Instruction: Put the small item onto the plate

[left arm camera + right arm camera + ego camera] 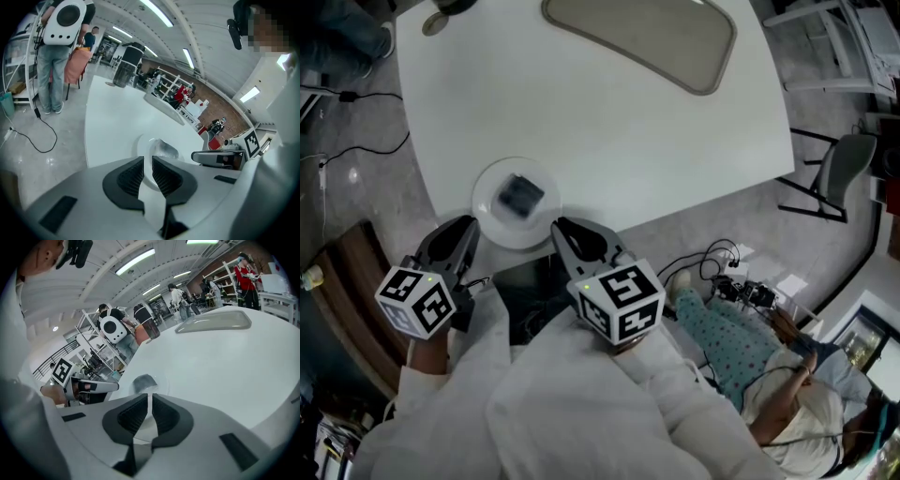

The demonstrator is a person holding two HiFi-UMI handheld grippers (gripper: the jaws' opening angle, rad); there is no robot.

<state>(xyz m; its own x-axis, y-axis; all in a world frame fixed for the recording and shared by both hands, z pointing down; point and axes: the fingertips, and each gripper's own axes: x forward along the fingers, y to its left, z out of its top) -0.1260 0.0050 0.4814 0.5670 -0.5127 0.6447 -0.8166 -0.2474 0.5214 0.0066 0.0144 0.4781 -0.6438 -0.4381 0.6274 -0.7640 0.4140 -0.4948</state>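
Left gripper point(147, 163): the ribbed black pads point(132, 177) stand a narrow slit apart, with nothing between them and nothing touched. Right gripper point(150, 399): pads closed together, empty. Each gripper carries a cube point(417, 300) of black-and-white square markers; no legible writing. Just ahead of both tips, a round white plate point(492, 223) sits at the near edge of the smooth white table point(609, 122). The small item point(521, 195), dark and squarish, lies on the plate. Farther off lies an oblong grey tray point(647, 33).
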